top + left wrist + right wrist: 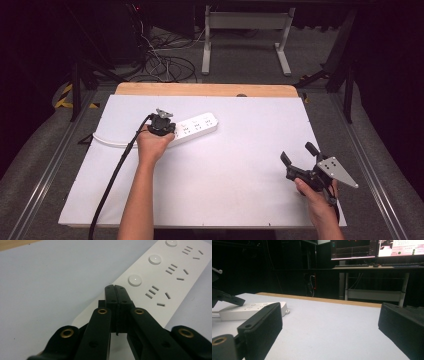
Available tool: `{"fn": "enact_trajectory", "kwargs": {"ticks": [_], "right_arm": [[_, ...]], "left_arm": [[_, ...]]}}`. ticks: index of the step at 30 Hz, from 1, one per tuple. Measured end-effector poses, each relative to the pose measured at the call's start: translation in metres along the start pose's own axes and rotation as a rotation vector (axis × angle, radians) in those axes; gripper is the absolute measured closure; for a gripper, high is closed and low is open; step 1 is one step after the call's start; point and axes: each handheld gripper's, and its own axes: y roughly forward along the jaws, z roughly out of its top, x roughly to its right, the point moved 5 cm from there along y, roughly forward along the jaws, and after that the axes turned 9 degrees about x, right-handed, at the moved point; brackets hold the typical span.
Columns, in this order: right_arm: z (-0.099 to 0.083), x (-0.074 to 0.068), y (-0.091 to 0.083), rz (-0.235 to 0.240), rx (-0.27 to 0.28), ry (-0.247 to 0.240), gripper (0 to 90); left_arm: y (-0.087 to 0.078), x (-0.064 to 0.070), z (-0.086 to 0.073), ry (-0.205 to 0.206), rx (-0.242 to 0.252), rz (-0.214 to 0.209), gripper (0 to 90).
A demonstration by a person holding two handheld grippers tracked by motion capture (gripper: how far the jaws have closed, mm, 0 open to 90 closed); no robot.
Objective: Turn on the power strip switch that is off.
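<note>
Power strip (192, 129): lies on the table (225, 190) at about 10 o'clock, long axis running toward 2 o'clock.
Left tool (115, 287): clenched, empty, tips over the strip's near end, just short of the first switch button (135, 280).
Right tool (296, 152): released, idle at 4 o'clock, well apart.
Nearer hand: the left, wrist angled down.

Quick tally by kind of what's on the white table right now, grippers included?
Power strip: 1
Round buttons on it: 3
Grippers: 2, left gripper with jaws closed over the strip, right gripper open
Total: 6
</note>
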Motion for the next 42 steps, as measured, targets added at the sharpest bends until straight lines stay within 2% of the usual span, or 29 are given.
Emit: {"fn": "enact_trajectory", "kwargs": {"ticks": [13,20,25,28,33,35,39,42], "right_arm": [[-0.0002,-0.0008,0.0008,0.003,-0.002,0.002,5.8],[-0.0001,-0.0016,0.0015,0.004,-0.002,0.0,5.8],[0.0003,-0.0016,0.0015,0.003,0.0,0.001,5.8],[0.0007,-0.0007,0.0011,0.002,0.003,0.003,5.8],[0.0016,-0.0001,0.0004,0.0,0.006,0.007,5.8],[0.0019,0.0,0.0004,-0.002,0.007,0.009,5.8],[0.0018,0.0,0.0004,-0.002,0.006,0.01,5.8],[0.0019,0.0001,0.0003,-0.003,0.006,0.01,5.8]], "left_arm": [[0.0,-0.0018,0.0001,-0.009,0.001,-0.009,90.0],[-0.0002,0.0001,0.0,-0.014,-0.005,0.002,90.0],[-0.001,-0.0016,0.0001,-0.024,-0.012,-0.01,90.0],[-0.0012,-0.0005,0.0005,-0.01,-0.019,0.0,90.0],[-0.0014,-0.0011,0.0003,-0.022,-0.022,-0.006,90.0],[-0.0012,0.0,0.0009,-0.002,-0.024,0.004,90.0],[-0.0017,-0.0018,0.0007,-0.019,-0.03,-0.011,90.0],[-0.0023,-0.0005,0.0006,0.008,-0.034,0.006,90.0]]}}
